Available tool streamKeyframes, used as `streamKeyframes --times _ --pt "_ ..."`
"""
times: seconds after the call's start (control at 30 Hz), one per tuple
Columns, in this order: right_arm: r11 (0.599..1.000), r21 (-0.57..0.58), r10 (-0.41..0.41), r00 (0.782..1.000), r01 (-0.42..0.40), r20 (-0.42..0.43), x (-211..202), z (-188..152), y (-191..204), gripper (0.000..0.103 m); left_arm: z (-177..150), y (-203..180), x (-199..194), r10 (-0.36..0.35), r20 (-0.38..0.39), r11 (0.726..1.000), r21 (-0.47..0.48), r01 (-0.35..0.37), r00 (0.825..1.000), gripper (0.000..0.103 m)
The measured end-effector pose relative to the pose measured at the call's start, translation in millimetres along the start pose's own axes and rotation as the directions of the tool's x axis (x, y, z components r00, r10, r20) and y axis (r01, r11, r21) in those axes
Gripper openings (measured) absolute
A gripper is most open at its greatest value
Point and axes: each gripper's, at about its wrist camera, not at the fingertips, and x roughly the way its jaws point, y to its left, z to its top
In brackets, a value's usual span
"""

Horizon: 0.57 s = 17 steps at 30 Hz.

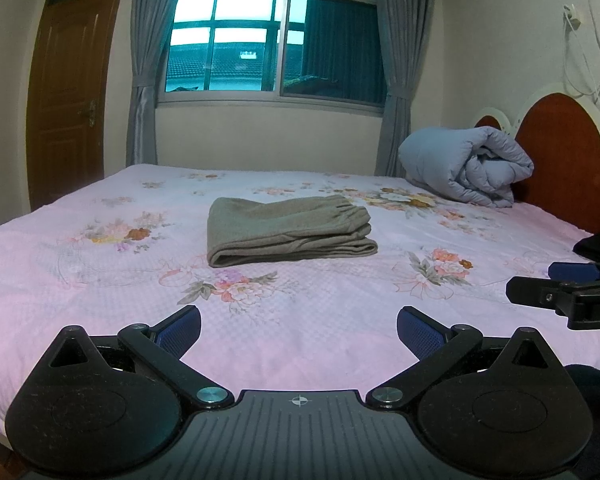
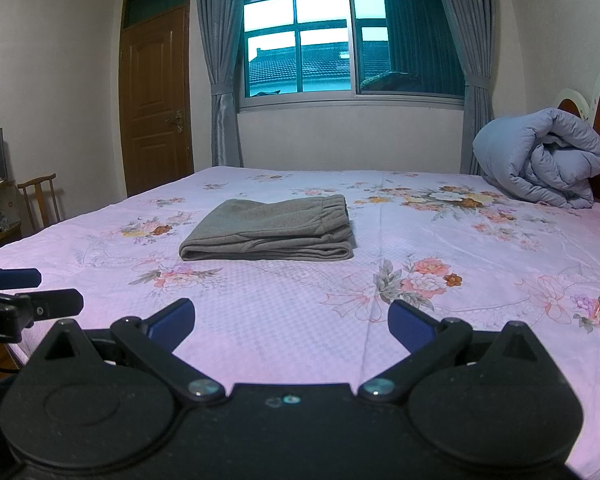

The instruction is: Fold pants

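Observation:
Grey-green pants (image 1: 286,230) lie folded into a compact rectangle in the middle of the bed, elastic waistband on top at the right; they also show in the right wrist view (image 2: 270,230). My left gripper (image 1: 299,326) is open and empty, held back over the near part of the bed, well short of the pants. My right gripper (image 2: 291,320) is open and empty, also well short of the pants. Each gripper shows at the edge of the other's view: the right one (image 1: 540,286) and the left one (image 2: 36,292).
The bed has a pink floral sheet (image 1: 100,280). A rolled blue-grey duvet (image 1: 466,166) lies at the far right against the red headboard (image 1: 564,152). A dark item (image 1: 598,246) sits at the right bed edge. A wooden chair (image 2: 40,200) and door (image 2: 158,100) stand left.

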Motion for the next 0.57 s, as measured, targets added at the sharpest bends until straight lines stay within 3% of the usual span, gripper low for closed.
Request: streamKeyframes --times 0.57 --pt "1.0 0.001 0.0 1.0 0.0 0.0 -1.8 0.5 0.2 0.097 -0.1 4.9 -3.1 0.002 0.022 1.0 -0.027 -0.002 1.0 0.103"
